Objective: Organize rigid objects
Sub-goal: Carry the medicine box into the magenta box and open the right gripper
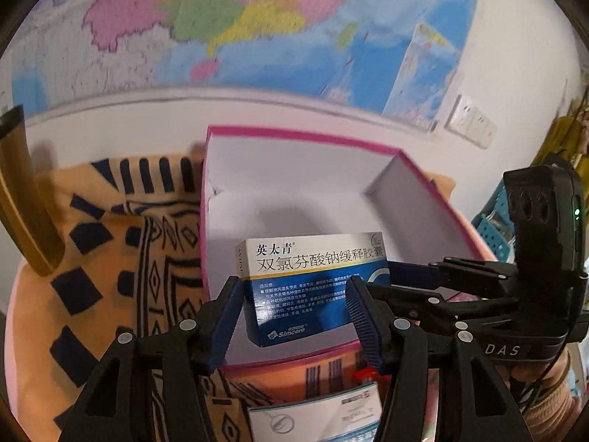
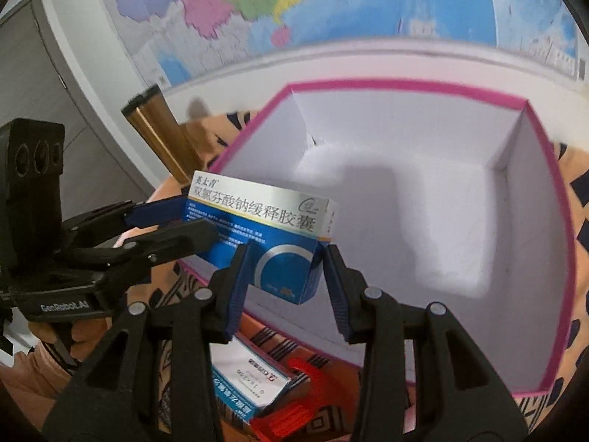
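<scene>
Both grippers are closed on one item: the left gripper (image 1: 294, 309) clamps the left end of a blue-and-white cardboard medicine box (image 1: 313, 283) between its ribbed blue pads, and the right gripper (image 2: 285, 276) clamps the opposite end of the same box at a narrower span. The medicine box is carried clear of any surface, tilted, above the near wall of an open pink-rimmed rectangular cardboard storage box (image 1: 302, 136) with a white interior. Judged step: transfer of the medicine box into the storage box, with placement not yet done. The next move calls for both grippers to advance together over the rim, lower the box to the white floor, and release it in unison; uneven release could tip it. Below the jaws, on an orange cloth with dark geometric pattern (image 1: 110, 243), lies a second white-and-blue medicine carton (image 2: 246, 383) beside a red plastic item (image 2: 294, 409) whose kind cannot be told. Count: two grippers, two medicine cartons, one storage box, one red item, one cloth.
</scene>
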